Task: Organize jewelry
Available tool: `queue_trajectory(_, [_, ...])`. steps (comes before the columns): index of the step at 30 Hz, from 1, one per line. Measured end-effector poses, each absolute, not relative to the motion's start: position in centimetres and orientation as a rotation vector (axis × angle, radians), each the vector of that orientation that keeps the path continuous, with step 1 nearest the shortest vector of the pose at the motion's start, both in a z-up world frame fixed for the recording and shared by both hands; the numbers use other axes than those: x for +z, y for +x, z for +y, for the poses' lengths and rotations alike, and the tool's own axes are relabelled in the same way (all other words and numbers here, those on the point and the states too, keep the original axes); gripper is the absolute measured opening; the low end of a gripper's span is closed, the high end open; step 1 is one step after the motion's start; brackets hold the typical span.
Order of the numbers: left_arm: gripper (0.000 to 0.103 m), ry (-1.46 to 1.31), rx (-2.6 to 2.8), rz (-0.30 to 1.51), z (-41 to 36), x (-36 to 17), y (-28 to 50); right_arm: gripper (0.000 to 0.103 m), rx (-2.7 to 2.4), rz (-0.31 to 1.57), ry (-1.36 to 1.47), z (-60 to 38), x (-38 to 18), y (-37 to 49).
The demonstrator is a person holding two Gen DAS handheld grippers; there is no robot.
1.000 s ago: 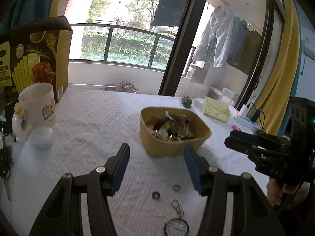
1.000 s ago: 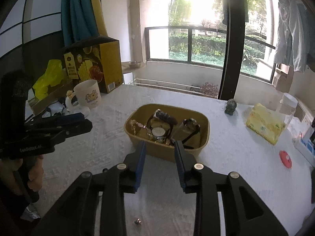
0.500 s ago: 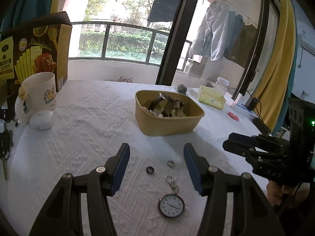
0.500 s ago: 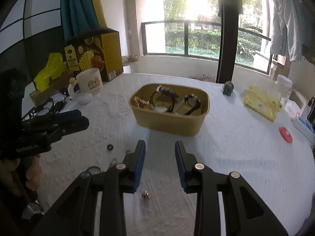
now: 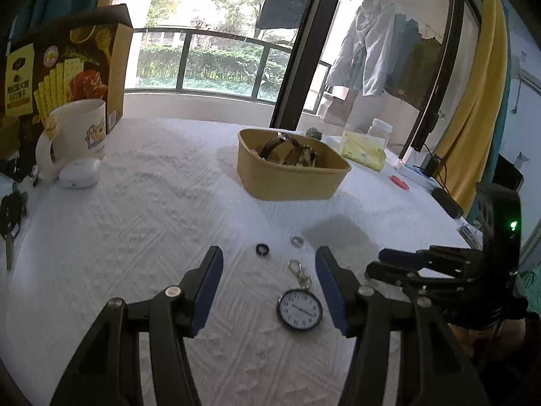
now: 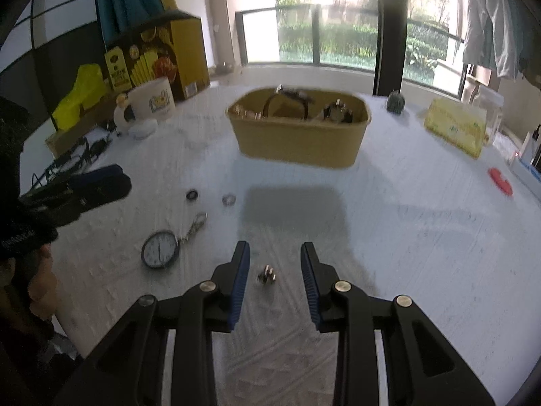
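A tan box [image 5: 292, 174] holding watches and bracelets stands mid-table; it also shows in the right wrist view [image 6: 299, 135]. On the white cloth lie a pocket watch [image 5: 299, 309] with a clasp, a black ring [image 5: 262, 249] and a silver ring [image 5: 297, 241]. My left gripper [image 5: 268, 272] is open and empty, low over the watch and rings. My right gripper [image 6: 275, 262] is open and empty, its fingers either side of a small metal trinket [image 6: 266, 274]. The pocket watch [image 6: 159, 248], the black ring [image 6: 191, 195] and the silver ring [image 6: 229, 199] lie to its left.
A white mug [image 5: 76, 132], a small white case [image 5: 79, 177] and a cracker box [image 5: 66, 64] stand at the left. Keys [image 5: 10, 213] lie at the left edge. A yellow packet [image 6: 454, 128], a small green figure [image 6: 395, 101] and a red disc [image 6: 500, 181] sit at the right.
Both grippers have pulled back from the box and dropped lower. The watch and rings now lie between my left fingers, and the trinket between my right fingers, whose jaws stand wider apart.
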State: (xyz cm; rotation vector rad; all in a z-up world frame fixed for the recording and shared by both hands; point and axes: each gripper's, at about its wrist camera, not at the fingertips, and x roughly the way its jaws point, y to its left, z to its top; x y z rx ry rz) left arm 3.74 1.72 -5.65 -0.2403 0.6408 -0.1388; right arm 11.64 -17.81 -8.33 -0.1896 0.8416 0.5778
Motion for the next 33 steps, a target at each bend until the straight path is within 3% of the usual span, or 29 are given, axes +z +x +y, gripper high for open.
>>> queue_trajectory(8, [0.057, -0.244, -0.14, 0.645, 1.6, -5.8, 3.4, 0.027, 0.596, 0.894, -0.202, -17.5, -9.9, 11.5])
queue_trajectory(11, [0.057, -0.244, -0.14, 0.652, 1.6, -5.9, 3.3, 0.012, 0.6, 0.888, -0.208, -17.5, -10.1, 11.6])
queue_trajectory(25, [0.058, -0.216, -0.206, 0.786, -1.2, -8.0, 4.5, 0.012, 0.604, 0.852, -0.164, -18.5, -9.1, 11.8])
queue_trajectory(33, [0.059, -0.05, -0.13, 0.855, -4.0, -8.7, 4.9, 0.012, 0.618, 0.836, -0.126, -19.7, -8.5, 12.1])
